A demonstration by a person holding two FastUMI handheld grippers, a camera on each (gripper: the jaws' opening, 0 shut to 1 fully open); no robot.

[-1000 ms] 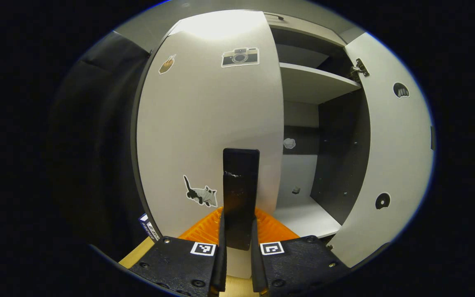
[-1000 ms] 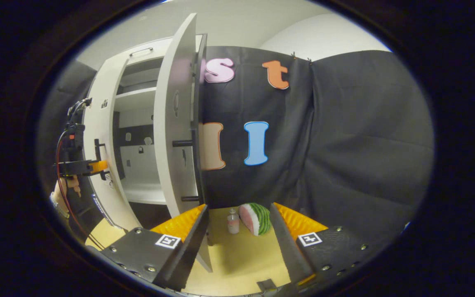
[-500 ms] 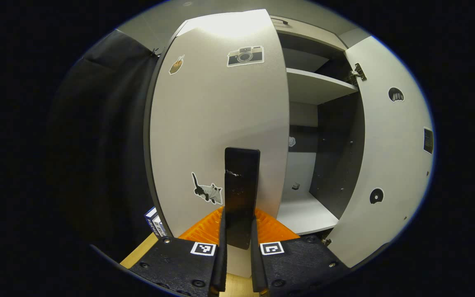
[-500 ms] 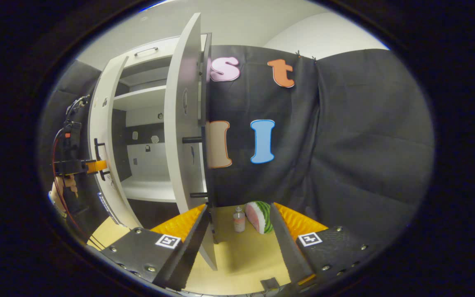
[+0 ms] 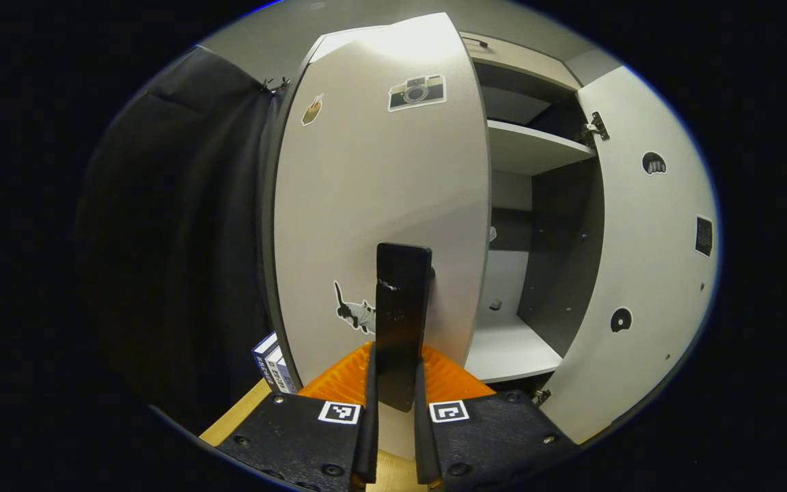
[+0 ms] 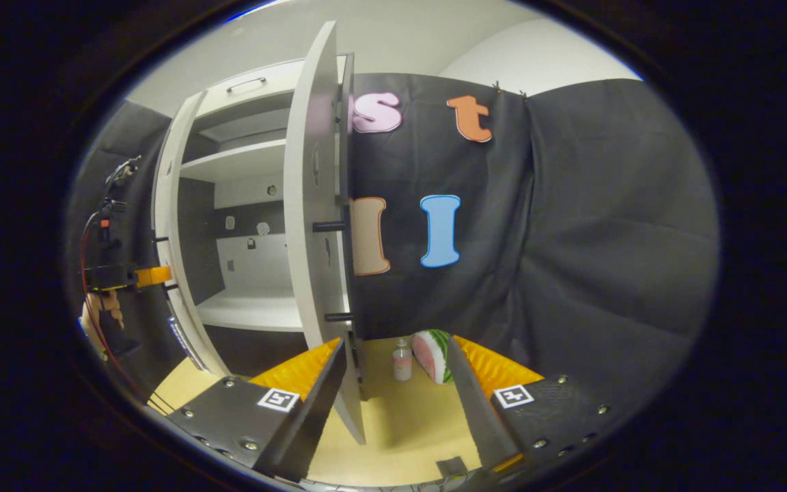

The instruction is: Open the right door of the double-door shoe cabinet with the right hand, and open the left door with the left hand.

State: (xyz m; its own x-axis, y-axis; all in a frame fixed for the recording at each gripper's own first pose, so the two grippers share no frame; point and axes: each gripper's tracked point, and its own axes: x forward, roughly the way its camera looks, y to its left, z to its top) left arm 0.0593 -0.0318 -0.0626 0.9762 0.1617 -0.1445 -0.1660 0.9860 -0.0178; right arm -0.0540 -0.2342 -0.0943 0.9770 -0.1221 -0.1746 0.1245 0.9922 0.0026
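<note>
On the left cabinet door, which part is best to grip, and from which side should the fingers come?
Grip the black vertical bar handle on the left door, near its free edge. It stands off the door face on short posts, so fingers can close around its narrow width from the front. The left gripper is shut on it that way here.

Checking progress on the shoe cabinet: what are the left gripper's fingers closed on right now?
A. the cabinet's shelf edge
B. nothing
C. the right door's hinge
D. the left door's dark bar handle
D: in the left gripper view, the left gripper pinches the dark bar handle of the pale grey left door.
</note>
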